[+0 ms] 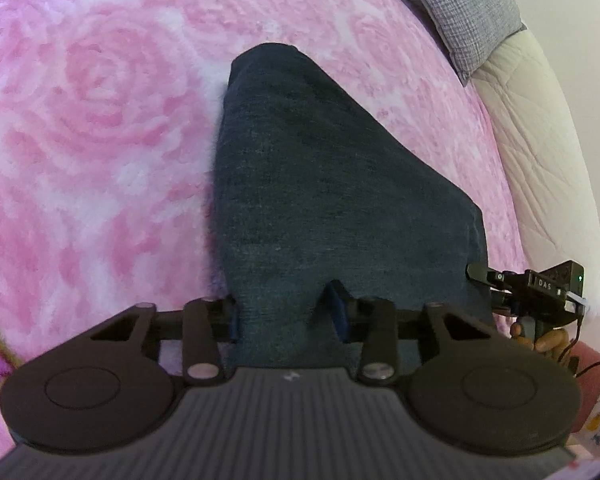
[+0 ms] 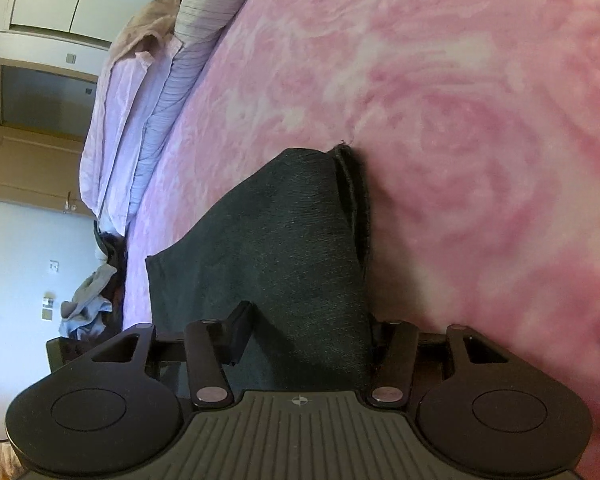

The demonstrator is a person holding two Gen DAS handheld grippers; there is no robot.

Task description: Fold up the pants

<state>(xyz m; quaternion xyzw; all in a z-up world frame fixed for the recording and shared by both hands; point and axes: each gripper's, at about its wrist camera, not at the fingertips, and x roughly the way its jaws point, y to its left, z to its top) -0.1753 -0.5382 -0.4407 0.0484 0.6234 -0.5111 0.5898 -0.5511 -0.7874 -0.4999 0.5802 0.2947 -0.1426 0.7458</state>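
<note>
Dark blue-grey pants [image 1: 320,184] lie folded lengthwise on a pink rose-patterned blanket [image 1: 100,120], narrowing toward the far end. My left gripper [image 1: 286,314] is at the near end, its jaws pressed on a bunch of the cloth. In the right wrist view the pants [image 2: 284,232] show a hemmed edge at the far right. My right gripper [image 2: 308,334] straddles the near edge with cloth between its fingers. Its left finger [image 2: 240,332] stands off the cloth and casts a shadow on it. The right finger is mostly hidden behind the fabric.
A grey pillow [image 1: 464,12] and a cream quilted headboard [image 1: 540,152] border the bed at the right. A hand [image 1: 548,340] holds the other gripper there. Striped and lilac bedding [image 2: 140,120], piled clothes [image 2: 88,308] and a wooden door [image 2: 32,132] lie beyond the bed.
</note>
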